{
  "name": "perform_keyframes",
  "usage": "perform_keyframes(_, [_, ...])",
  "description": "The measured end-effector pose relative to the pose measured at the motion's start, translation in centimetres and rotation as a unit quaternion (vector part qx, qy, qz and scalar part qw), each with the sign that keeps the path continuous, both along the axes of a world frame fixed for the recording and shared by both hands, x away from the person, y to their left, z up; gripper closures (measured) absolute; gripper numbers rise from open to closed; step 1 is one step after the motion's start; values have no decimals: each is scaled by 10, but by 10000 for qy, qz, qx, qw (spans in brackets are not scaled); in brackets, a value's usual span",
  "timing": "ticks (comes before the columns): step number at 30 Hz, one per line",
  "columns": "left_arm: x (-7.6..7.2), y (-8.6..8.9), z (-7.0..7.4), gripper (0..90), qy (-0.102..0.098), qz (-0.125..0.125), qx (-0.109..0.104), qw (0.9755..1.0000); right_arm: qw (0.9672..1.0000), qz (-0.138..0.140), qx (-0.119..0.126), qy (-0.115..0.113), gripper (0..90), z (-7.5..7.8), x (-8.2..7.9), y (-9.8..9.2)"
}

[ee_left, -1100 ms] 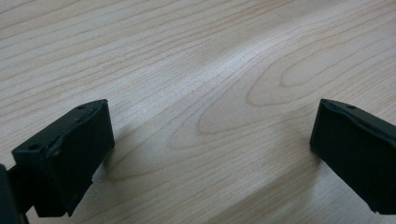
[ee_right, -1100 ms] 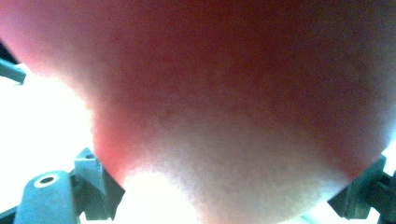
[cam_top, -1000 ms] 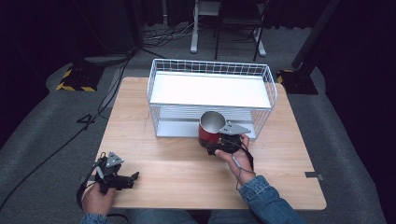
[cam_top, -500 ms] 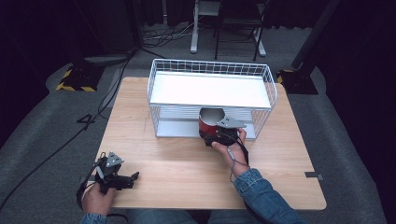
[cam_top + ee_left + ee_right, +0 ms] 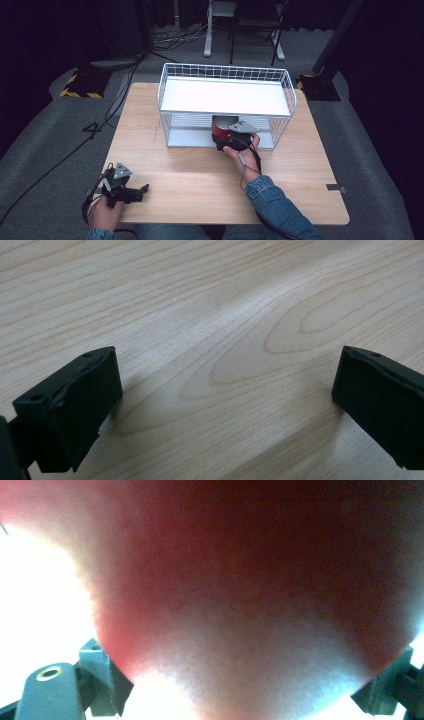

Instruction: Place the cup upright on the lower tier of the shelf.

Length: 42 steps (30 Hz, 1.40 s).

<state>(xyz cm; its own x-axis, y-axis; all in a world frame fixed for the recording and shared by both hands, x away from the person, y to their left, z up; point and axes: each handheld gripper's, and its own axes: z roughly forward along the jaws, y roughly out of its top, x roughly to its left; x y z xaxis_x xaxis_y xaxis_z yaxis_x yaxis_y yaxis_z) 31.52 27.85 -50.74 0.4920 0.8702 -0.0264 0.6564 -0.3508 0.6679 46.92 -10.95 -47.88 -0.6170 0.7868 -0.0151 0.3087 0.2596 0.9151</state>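
Observation:
A red mug [image 5: 221, 129] sits partly under the white upper shelf of a wire rack [image 5: 175, 85], on the rack's lower level. My right gripper [image 5: 226, 142] is shut on the mug at the rack's open front. In the right gripper view the red mug [image 5: 240, 595] bulges between the jaws, very close and blurred. My left gripper [image 5: 142, 190] rests low over the wooden table [image 5: 190, 175] near its front left corner, jaws wide apart. In the left gripper view, bare wood [image 5: 225, 355] lies between the open fingertips [image 5: 85, 400].
The rack stands at the back middle of the table. Dark floor with cables and a yellow-black striped base [image 5: 80, 85] surrounds the table. A small grey tab [image 5: 335, 188] sits at the table's right edge.
My right gripper has carried the red mug forward from in front of the rack into its lower level, under the shelf. The left gripper has stayed put.

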Motion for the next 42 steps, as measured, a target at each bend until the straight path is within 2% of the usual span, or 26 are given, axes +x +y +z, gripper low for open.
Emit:
perform_keyframes(10, [0,0,0,0,0,-9,3,10000,9999,-124,92,39,164,-1,13,1])
perform_keyframes(17, [0,0,0,0,0,-8,5,10000,9996,-186,67,217,161,-5,21,1])
perform_keyframes(27, [0,0,0,0,-1,-8,4,10000,9990,-178,155,374,153,-7,26,1])
perform_keyframes(31, [0,0,0,0,-1,-8,3,10000,9990,-157,180,369,145,-8,26,0])
perform_keyframes(32, [0,0,0,0,-1,-8,3,10000,9990,-155,189,375,133,-8,26,0])
perform_keyframes(35, [0,0,0,0,-1,-9,3,10000,9983,-237,260,464,15,-9,28,-1])
perform_keyframes(37, [0,0,0,0,0,-9,4,10000,9976,-221,373,535,0,-9,28,-3])
perform_keyframes(38, [0,0,0,0,0,-8,3,10000,9978,-254,353,507,0,-9,29,-3])
perform_keyframes(39, [0,0,0,0,0,-9,4,10000,9972,-247,370,599,0,-9,29,-3])
perform_keyframes(42, [0,0,0,0,-1,-9,3,10000,9978,-260,269,543,0,-10,29,-5])
